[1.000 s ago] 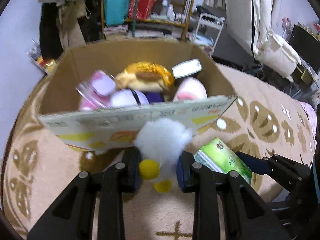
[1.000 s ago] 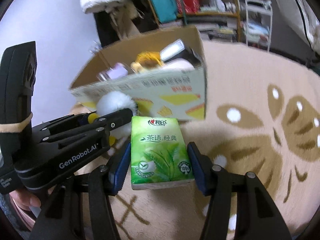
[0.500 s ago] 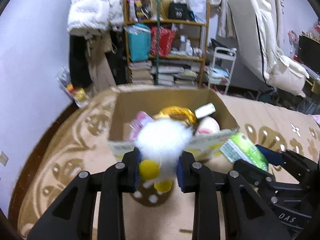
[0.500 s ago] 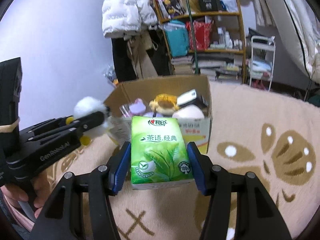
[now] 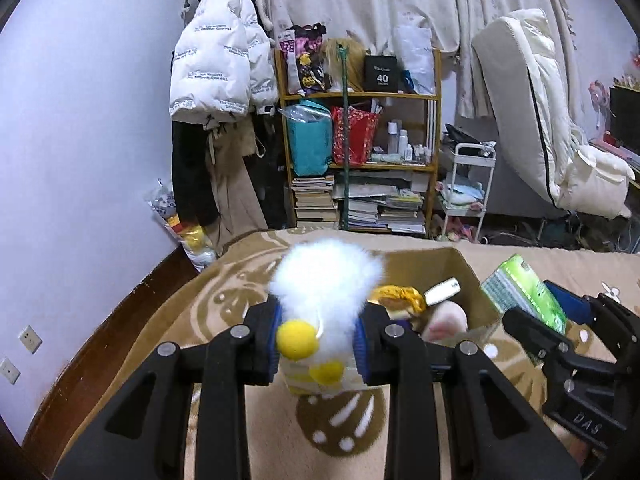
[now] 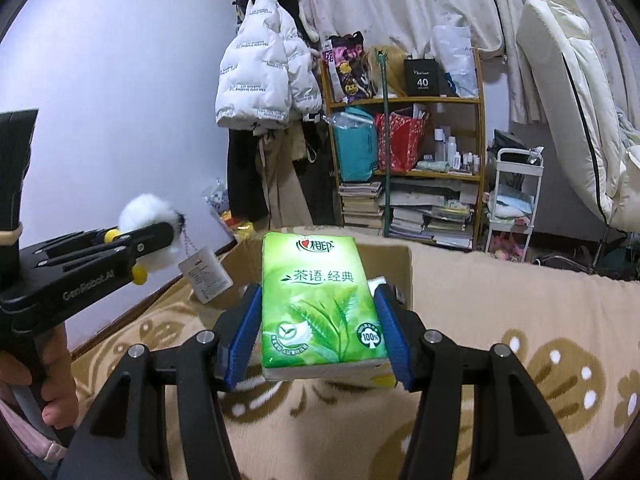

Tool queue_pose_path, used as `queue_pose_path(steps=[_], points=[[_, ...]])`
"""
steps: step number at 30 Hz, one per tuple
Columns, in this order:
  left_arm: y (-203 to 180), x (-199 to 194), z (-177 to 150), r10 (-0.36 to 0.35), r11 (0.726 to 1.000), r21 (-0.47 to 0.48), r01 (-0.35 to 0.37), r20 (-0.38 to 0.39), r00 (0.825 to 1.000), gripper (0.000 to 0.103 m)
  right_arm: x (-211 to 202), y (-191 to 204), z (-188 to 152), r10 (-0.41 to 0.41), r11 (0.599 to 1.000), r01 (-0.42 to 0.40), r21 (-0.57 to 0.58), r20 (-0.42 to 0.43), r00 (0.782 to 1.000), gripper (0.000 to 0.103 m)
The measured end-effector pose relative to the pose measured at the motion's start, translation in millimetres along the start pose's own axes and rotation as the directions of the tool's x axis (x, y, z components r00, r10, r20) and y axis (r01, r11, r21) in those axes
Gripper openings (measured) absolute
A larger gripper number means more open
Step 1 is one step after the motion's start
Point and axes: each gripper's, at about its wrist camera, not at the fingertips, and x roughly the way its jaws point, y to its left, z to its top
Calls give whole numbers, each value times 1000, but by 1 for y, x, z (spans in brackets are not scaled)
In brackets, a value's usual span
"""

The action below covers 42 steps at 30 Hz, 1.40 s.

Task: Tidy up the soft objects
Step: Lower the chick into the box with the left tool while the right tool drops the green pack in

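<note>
One patterned rug (image 5: 248, 280) spreads under everything, and on it stands one open cardboard box (image 5: 466, 276), beyond both my grippers. Inside the box I count three things I can make out: one yellow plush (image 5: 398, 298), one pink-and-white plush (image 5: 446, 318) and one small white packet (image 5: 442, 290); the rest of its load is hidden behind what I hold. My right gripper (image 6: 320, 330) holds one green tissue pack (image 6: 320, 300), jaws pressed to its two long sides, the pack upright before the box's near wall. My left gripper (image 5: 320, 338) is clenched on one fluffy white toy (image 5: 326, 280) with two yellow pom-poms, held above the rug just short of the box; one paper tag (image 6: 205, 276) hangs from the toy on a chain. One hand (image 6: 44, 372) grips the left gripper's handle.
</note>
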Motion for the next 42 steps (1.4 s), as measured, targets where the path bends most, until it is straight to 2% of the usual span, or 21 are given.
queue_pose_path(steps=[5,13,17,20,23,32,38,42], points=[[8,13,9,14,1000,-9,-14,16,1000,28,13,-4,18,-28,999,29,-33,20,999,60],[14,33,10,39,999,-17,-38,50,998,28,37,-15,40,-52,998,53,-18,36,998,60],[14,43,10,47,999,-14,-46,71,996,28,48,-18,45,-57,997,60,-53,49,997,60],[13,51,9,44,999,-10,-43,82,996,28,55,-24,44,-55,998,57,-35,44,997,60],[13,60,5,24,1000,-20,-23,65,998,28,66,-31,36,-58,998,59,-24,10,998,60],[2,92,-10,10,999,33,-8,-38,999,29,89,-36,20,-46,999,45,-12,-60,997,60],[2,106,-16,-20,1000,14,21,-104,994,30,94,-36,12,-25,1000,25,4,-82,996,60],[5,108,-19,-40,999,-9,39,-131,991,30,90,-34,13,-6,1000,6,8,-68,998,60]])
